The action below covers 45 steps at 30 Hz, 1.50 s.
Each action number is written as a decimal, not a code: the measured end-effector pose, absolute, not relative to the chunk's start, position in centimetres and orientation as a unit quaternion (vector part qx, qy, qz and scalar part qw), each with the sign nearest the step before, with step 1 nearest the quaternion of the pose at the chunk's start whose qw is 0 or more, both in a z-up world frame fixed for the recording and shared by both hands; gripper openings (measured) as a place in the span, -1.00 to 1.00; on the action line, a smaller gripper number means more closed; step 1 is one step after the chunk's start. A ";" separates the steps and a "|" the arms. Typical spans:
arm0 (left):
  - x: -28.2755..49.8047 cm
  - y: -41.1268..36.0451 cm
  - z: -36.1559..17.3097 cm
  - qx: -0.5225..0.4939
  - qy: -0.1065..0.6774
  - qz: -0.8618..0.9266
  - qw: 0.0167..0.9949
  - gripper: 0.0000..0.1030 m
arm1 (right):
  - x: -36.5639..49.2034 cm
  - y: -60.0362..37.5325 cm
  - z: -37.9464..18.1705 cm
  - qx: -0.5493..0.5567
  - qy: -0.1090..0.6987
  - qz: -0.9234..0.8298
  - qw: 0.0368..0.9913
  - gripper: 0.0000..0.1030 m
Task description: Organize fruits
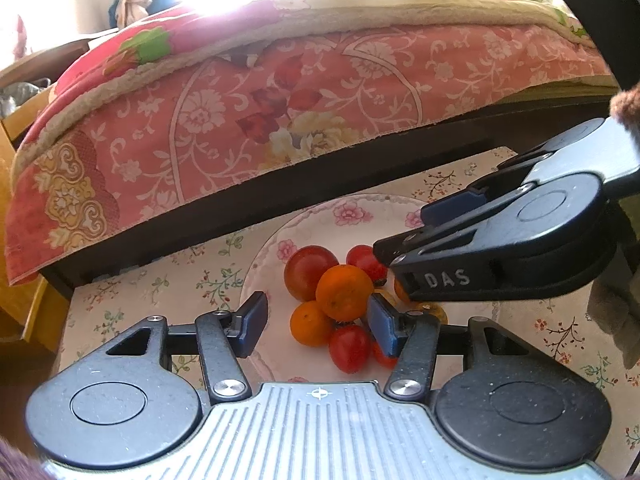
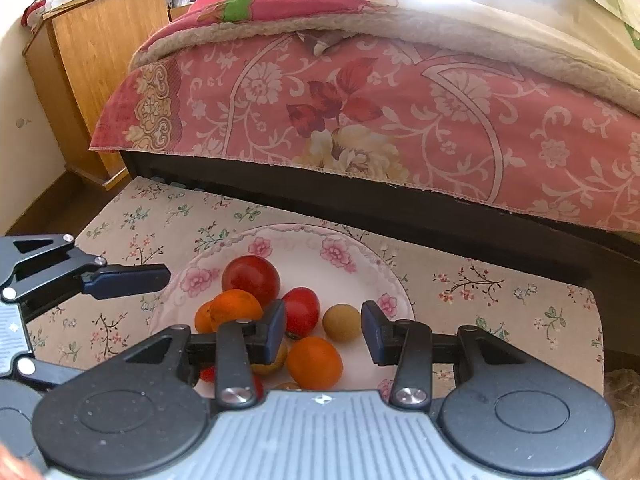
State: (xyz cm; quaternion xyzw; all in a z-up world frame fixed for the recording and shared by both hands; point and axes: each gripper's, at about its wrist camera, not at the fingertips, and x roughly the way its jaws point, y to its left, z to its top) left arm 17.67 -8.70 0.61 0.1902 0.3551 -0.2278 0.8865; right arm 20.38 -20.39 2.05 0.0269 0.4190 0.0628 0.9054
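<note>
On a small table covered with a flowered cloth, just in front of a bed draped in a pink floral blanket, a white plate with pink roses on its rim is being used to hold a heap of fruit. A large red tomato is being seen at the far side of the heap, with an orange resting against its near side and a smaller red tomato to the right of both. A round tan fruit is lying apart at the right of the plate, and another orange is sitting nearest the right wrist camera.

The right gripper is being held over the near part of the plate with its jaws partly apart; nothing is being pinched between the blue pads, and the near orange and the tan fruit are being framed in the gap without being touched.

The left gripper is being held low over the plate from the other side, its jaws standing moderately apart. In the left wrist view the topmost orange, a lower orange and a small tomato are being seen between its pads, but no pad is being pressed on any of them.
</note>
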 end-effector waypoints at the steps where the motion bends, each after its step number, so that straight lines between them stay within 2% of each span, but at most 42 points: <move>1: 17.6 -8.7 0.6 0.189 0.356 -0.227 0.887 0.23 | 20.3 -20.4 2.1 0.027 0.418 0.061 0.906 -0.13; 6: 17.2 -8.4 1.1 0.183 0.354 -0.218 0.891 0.30 | 19.7 -20.5 2.9 0.028 0.413 0.056 0.908 -0.13; 9: 16.7 -8.0 1.6 0.175 0.352 -0.210 0.895 0.48 | 19.2 -20.5 3.5 0.027 0.412 0.051 0.909 -0.13; 15: 15.3 -7.4 2.5 0.174 0.341 -0.186 0.905 0.69 | 17.4 -20.6 4.9 0.025 0.407 0.038 0.912 -0.13; 32: 13.4 -7.4 3.6 0.186 0.312 -0.144 0.921 0.88 | 13.4 -21.6 5.9 0.024 0.416 0.008 0.909 -0.12; 37: 13.8 -7.3 3.5 0.183 0.309 -0.126 0.925 1.00 | 13.6 -21.5 5.7 0.024 0.418 0.009 0.908 -0.12; 45: 14.3 -6.7 3.4 0.168 0.314 -0.099 0.929 1.00 | 13.7 -21.3 5.3 0.020 0.424 0.010 0.905 -0.12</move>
